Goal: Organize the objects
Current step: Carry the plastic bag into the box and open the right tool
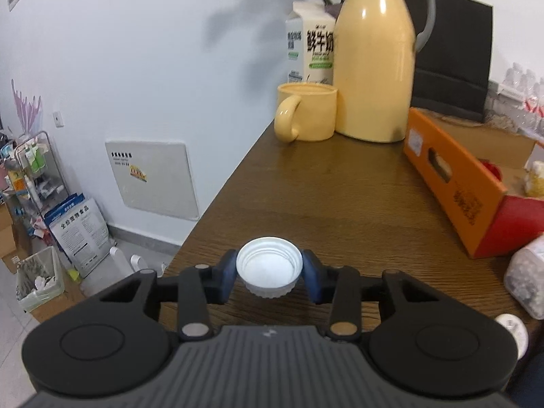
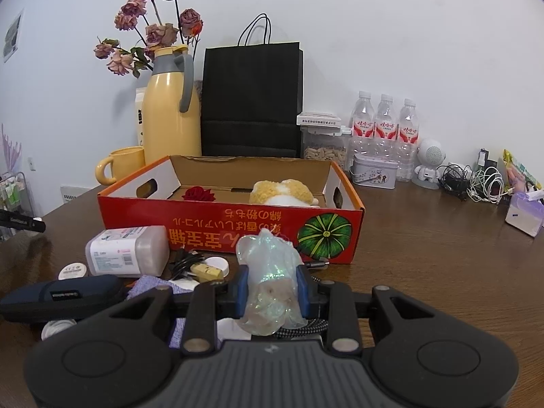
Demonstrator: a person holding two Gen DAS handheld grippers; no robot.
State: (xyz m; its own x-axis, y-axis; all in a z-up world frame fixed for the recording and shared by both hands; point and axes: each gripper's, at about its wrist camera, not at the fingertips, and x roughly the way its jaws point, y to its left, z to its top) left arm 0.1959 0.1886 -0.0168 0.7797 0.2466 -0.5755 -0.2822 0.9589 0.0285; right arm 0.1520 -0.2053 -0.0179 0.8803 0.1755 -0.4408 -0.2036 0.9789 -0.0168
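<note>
My left gripper (image 1: 269, 272) is shut on a white bottle cap (image 1: 269, 267), open side up, held just above the brown table (image 1: 340, 197) near its left edge. My right gripper (image 2: 272, 289) is shut on a clear crinkled plastic bag (image 2: 270, 282) with something pale inside, held above the table in front of the red-orange cardboard box (image 2: 231, 227). The box is open and holds a red rose (image 2: 199, 193) and a yellow-white plush toy (image 2: 284, 193). It also shows in the left wrist view (image 1: 455, 183).
A yellow mug (image 1: 306, 112), yellow thermos (image 1: 372, 57), milk carton (image 1: 309, 44) and black paper bag (image 2: 251, 98) stand at the back. A lying white bottle (image 2: 127, 250), dark case (image 2: 61, 295), caps, cables and a cloth clutter the left front. Water bottles (image 2: 384, 125), a tin and chargers are back right.
</note>
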